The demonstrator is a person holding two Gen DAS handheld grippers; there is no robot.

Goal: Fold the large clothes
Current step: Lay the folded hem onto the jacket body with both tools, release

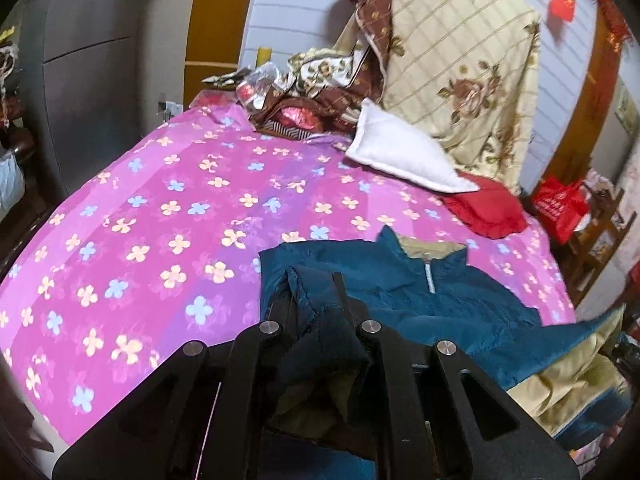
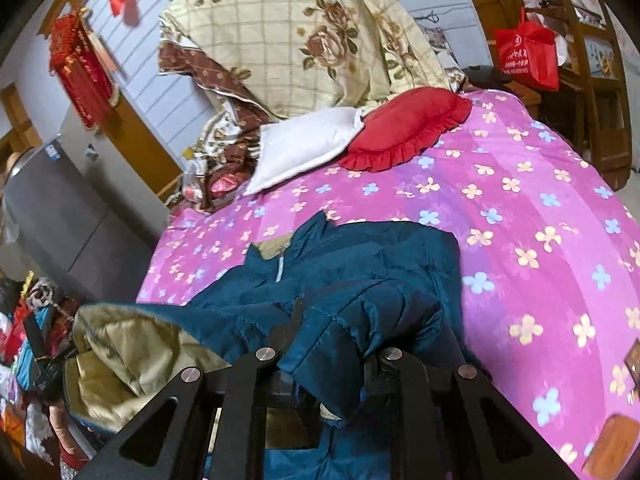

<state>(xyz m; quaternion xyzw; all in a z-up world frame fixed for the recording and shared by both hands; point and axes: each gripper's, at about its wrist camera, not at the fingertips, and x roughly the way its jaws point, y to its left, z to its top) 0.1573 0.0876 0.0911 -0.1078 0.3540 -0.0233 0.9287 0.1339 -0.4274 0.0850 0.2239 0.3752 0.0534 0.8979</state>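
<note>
A dark teal padded jacket (image 1: 452, 300) with a khaki lining lies on the pink flowered bedspread (image 1: 160, 208), collar toward the headboard. My left gripper (image 1: 312, 292) is shut on a bunched fold of the jacket's hem and holds it up above the bed. In the right wrist view the jacket (image 2: 380, 256) spreads ahead. My right gripper (image 2: 332, 320) is shut on another quilted edge of the jacket, lifted so the khaki lining (image 2: 120, 360) shows at the left. The fingertips are mostly hidden by fabric.
A white pillow (image 1: 404, 152) and a red frilled cushion (image 1: 488, 208) lie near the headboard, with a cream rose-print quilt (image 1: 460, 60) piled behind them. A red bag (image 2: 528, 52) sits on wooden furniture at the bedside. A grey cabinet (image 1: 80, 60) stands at the left.
</note>
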